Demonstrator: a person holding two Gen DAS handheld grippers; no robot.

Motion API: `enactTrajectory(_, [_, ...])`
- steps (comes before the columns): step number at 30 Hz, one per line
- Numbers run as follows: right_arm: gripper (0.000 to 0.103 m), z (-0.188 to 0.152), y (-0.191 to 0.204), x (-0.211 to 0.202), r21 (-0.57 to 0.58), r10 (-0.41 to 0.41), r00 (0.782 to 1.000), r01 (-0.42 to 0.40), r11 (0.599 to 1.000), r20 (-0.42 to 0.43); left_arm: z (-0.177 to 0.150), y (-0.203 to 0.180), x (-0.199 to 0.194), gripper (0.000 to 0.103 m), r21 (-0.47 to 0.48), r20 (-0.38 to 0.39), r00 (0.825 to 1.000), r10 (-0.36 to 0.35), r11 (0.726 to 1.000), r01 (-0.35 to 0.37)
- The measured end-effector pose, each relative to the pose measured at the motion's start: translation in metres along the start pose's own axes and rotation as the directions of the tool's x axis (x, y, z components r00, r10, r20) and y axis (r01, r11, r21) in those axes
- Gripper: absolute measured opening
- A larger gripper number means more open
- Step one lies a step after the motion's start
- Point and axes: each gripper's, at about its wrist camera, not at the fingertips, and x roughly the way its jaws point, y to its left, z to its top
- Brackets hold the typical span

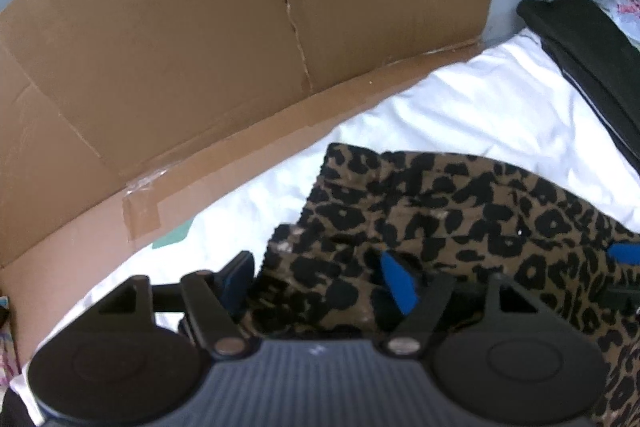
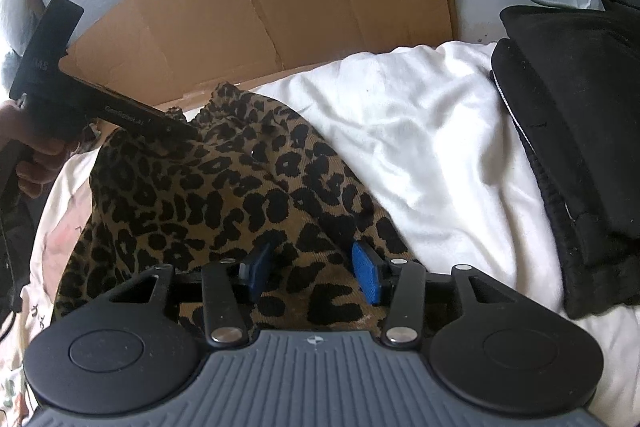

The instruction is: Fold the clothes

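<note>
My left tongs [image 1: 320,279] and right tongs [image 2: 316,273] were both wide, leopard-print garment [image 2: 224,195] bunched btwn the blue pads, not pinched. It lay rumpled on white bedsheet [image 2: 432,147], ahead of both tongs. Judged soft, light, floppy knit, prob grippy; best grabbed at hem/corners.

Small pale lettering is seen on the left gripper [image 2: 100,107], up-left of the right fingers. Only "MS" is made out; the longer line stays blurred.

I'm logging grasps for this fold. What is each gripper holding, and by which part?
Nothing is clamped. Both the left gripper and right gripper are open, fingers straddling the leopard-print garment near its front edge.
</note>
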Motion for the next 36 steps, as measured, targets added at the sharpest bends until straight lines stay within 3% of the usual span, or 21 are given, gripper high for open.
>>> enactTrajectory(3, [0.049, 0.000, 0.002, -0.003, -0.013, -0.007, 1.000, 0.007, 1.000, 0.005, -0.002, 0.000, -0.002, 0.066, 0.007, 0.008, 1.000, -0.002, 1.000, 0.001])
enactTrajectory(6, [0.030, 0.000, 0.003, -0.006, -0.026, -0.015, 1.000, 0.015, 1.000, 0.011, -0.004, -0.002, -0.009, 0.057, 0.026, 0.030, 1.000, 0.003, 1.000, -0.004])
enactTrajectory(10, [0.014, 0.001, 0.005, -0.010, -0.043, -0.024, 1.000, 0.025, 0.999, 0.018, -0.006, -0.010, -0.019, 0.051, 0.080, 0.059, 0.998, 0.021, 0.996, -0.026])
enactTrajectory(18, [0.001, 0.002, 0.004, -0.022, -0.056, -0.053, 0.998, 0.056, 0.997, 0.045, 0.000, -0.023, -0.045, 0.044, 0.135, 0.155, 0.987, 0.051, 0.988, -0.073])
enactTrajectory(30, [0.004, 0.003, -0.012, -0.028, 0.006, -0.038, 0.997, 0.037, 0.999, 0.060, 0.016, -0.032, -0.054, 0.044, 0.121, 0.234, 0.970, 0.060, 0.988, -0.091])
enactTrajectory(32, [0.014, 0.002, -0.013, -0.025, 0.012, -0.031, 0.998, 0.030, 0.999, 0.053, 0.015, -0.033, -0.054, 0.044, 0.121, 0.236, 0.970, 0.062, 0.988, -0.093])
enactTrajectory(34, [0.034, 0.000, -0.012, -0.024, 0.009, -0.034, 0.998, 0.034, 0.999, 0.050, 0.013, -0.033, -0.054, 0.044, 0.121, 0.239, 0.969, 0.065, 0.988, -0.096])
enactTrajectory(36, [0.037, -0.002, -0.011, -0.020, -0.005, -0.041, 0.999, 0.042, 0.999, 0.034, 0.011, -0.031, -0.056, 0.044, 0.111, 0.243, 0.968, 0.063, 0.990, -0.092])
